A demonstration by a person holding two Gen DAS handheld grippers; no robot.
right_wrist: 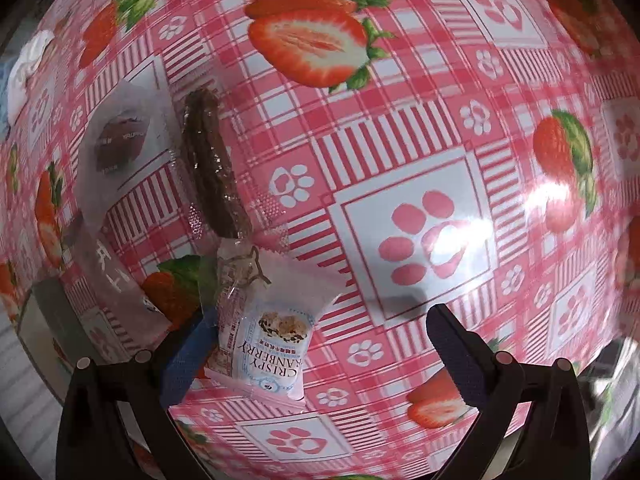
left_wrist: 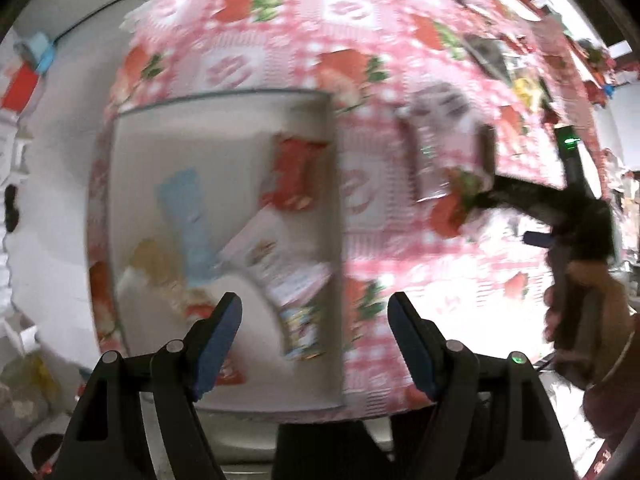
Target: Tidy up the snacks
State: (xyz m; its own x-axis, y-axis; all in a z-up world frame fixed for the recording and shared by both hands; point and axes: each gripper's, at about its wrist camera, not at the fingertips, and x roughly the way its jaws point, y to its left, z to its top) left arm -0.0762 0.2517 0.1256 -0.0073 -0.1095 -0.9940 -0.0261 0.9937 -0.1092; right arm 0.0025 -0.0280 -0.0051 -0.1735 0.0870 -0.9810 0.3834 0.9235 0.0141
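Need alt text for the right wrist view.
Open right tongs hover over a strawberry-print tablecloth, beside a Crispy Cranberry snack packet. Further left lie a brown bar in clear wrap and a white packet.

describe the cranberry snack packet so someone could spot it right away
On the pink strawberry-print tablecloth, look just ahead of the open right gripper, by its left finger. The cranberry packet lies there, pale blue and white with pink crimped edges. Unlike the clear-wrapped brown bar beyond it, it reads CRISPY CRANBERRY.
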